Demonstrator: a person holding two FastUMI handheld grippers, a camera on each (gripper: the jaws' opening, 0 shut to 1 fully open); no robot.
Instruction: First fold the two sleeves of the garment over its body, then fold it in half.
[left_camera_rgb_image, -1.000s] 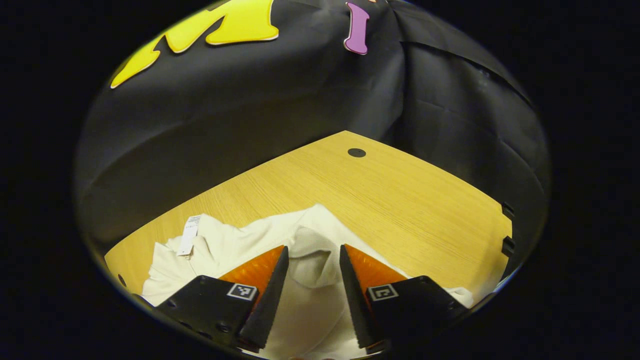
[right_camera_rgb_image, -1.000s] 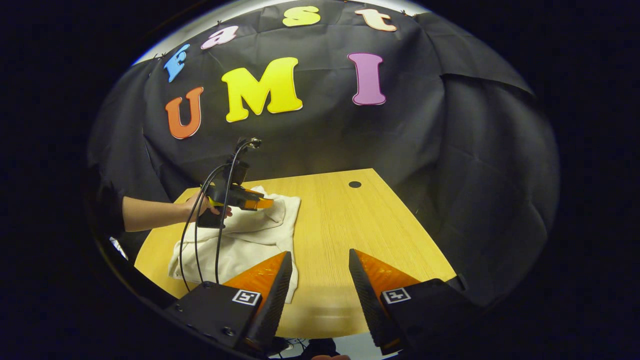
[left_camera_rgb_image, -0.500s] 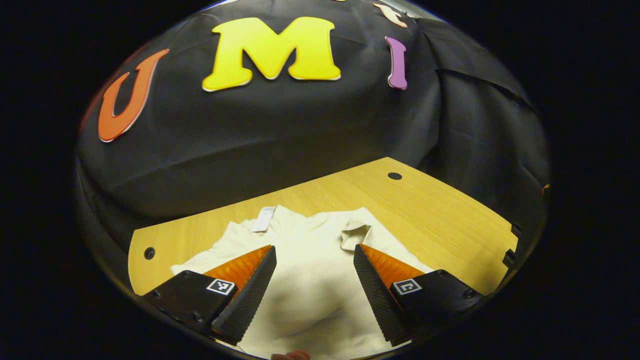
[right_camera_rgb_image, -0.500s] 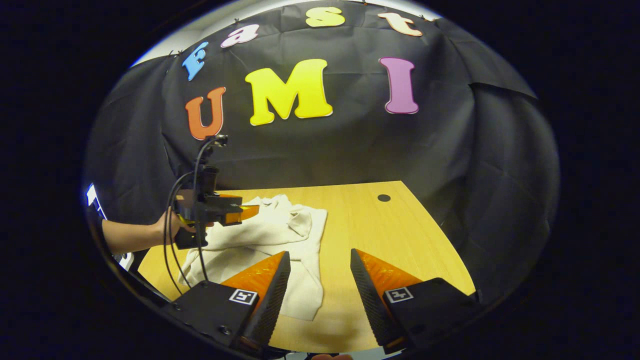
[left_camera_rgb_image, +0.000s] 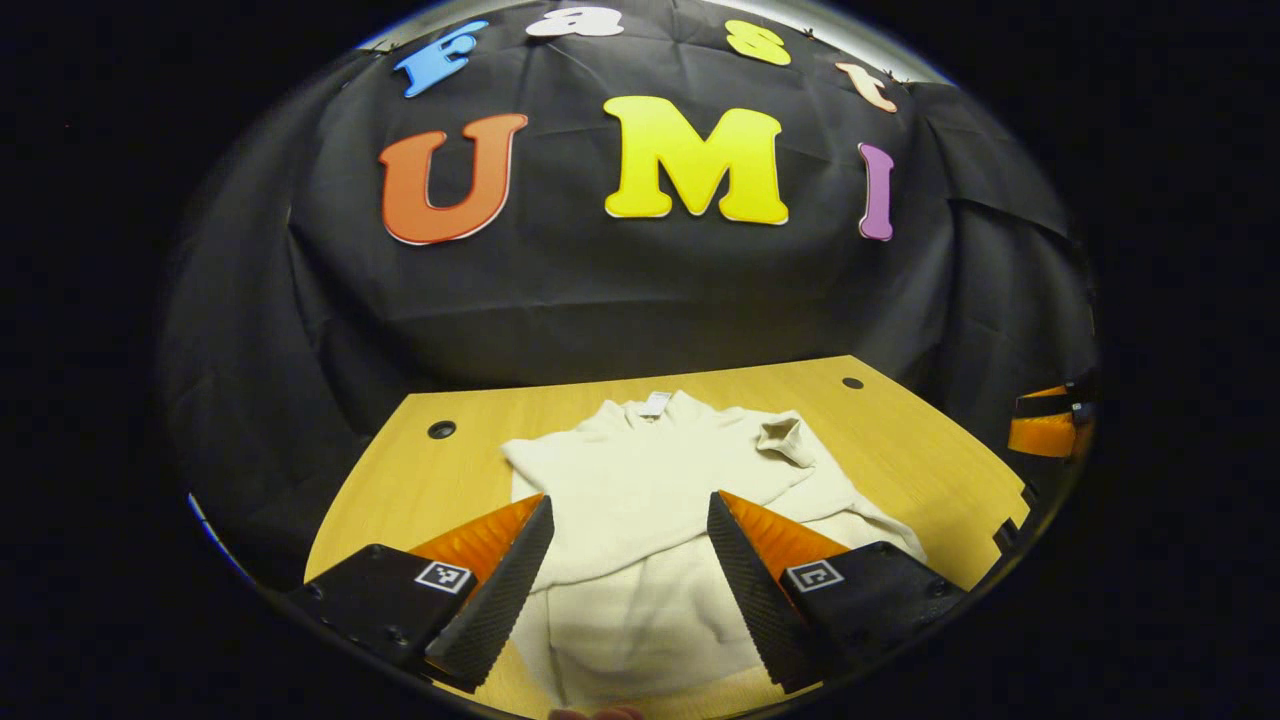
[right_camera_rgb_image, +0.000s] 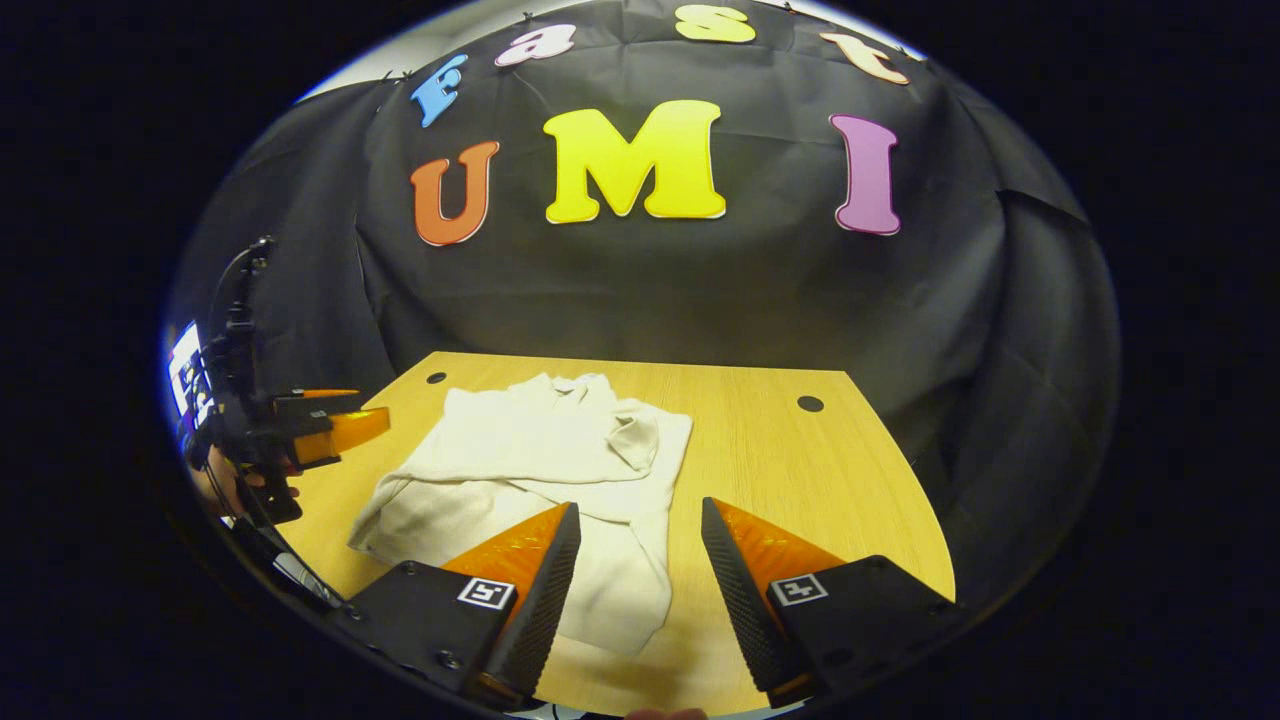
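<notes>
Cream cloth, the garment, lies flat on the wood counter, collar end toward the back wall and hem end toward the person. Both sleeves look folded in (a guess). The left tool and right tool hang above the hem end, fingers apart, holding nothing. The left tool looks more squarely over it.

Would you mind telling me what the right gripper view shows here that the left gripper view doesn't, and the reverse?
Right gripper view: the left gripper, open, off the left side of the table, held by a hand. Left gripper view: the right gripper at the far right edge, and a white tag at the collar of the garment. Both: the cream garment lying on the wooden table, one sleeve folded across its body.
</notes>
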